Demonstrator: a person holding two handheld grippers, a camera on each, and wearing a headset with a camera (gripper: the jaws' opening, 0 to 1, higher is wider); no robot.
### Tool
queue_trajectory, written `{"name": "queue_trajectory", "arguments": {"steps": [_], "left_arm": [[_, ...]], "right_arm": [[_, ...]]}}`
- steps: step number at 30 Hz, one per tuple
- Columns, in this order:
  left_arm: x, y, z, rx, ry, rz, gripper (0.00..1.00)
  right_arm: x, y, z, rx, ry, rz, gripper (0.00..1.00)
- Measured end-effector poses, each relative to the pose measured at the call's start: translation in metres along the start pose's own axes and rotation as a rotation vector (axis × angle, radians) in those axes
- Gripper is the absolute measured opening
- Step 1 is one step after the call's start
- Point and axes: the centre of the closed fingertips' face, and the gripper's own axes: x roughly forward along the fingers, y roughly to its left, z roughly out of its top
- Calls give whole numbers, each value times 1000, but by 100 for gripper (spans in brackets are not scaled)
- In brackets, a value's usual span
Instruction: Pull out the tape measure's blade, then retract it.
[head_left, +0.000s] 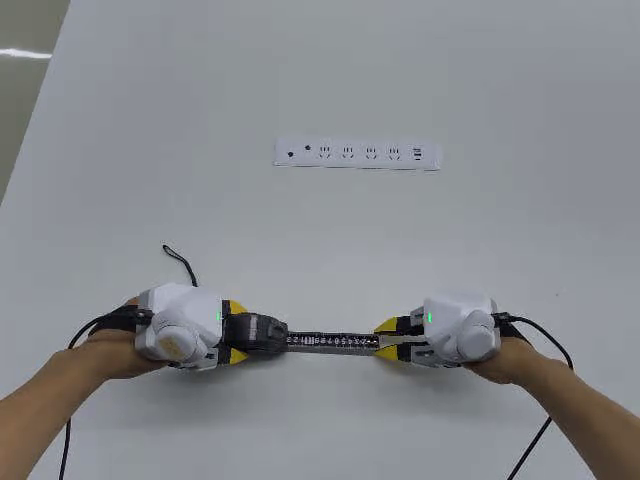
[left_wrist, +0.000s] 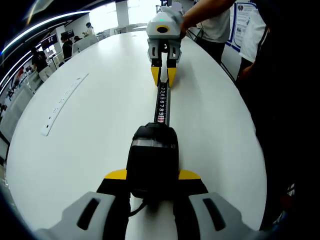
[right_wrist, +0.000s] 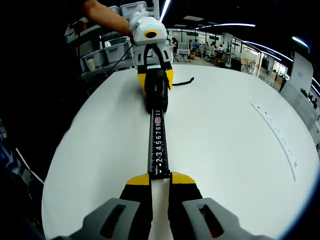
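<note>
Tension along one straight line explains the arrangement. We hold the tape measure's case (left_wrist: 152, 160) in the left gripper (head_left: 240, 332) and the free end of the blade (head_left: 330, 341) in the right gripper (head_left: 388, 340). The two face each other low over the white table (head_left: 450, 250), so a pull or a return can run true instead of letting the blade twist or buckle.

The left gripper's fingers (left_wrist: 116, 174) stand partway open, just as wide as the black case, with a yellow pad pressed to each flank of it. The right gripper's fingers (right_wrist: 137, 180) are drawn nearly together, leaving only a slim gap. The blade's end sits right at their tips, and it looks pinched there, though we cannot make out the hook itself.

A short run of blade lies bare between the grippers, its printed numbers facing up, just above the tabletop or resting on it — we cannot tell which.

We judge the pull-out to be partly made. Whatever comes next, both grips need to stay firm and level, since a slip at the thin end would let the blade snap back. A white power strip (head_left: 357, 154) lies well apart, farther up the table.
</note>
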Motion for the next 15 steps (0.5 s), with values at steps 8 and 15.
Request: {"name": "queue_trajectory", "arguments": {"steps": [8,15], "left_arm": [[0,-1,0,-2,2,-2,28],[1,-1,1,-1,2,-4,28]], "right_arm": [[-7,0,-7,5,4,-1,7],[-14,1,-12,8,10,-2,7]]}}
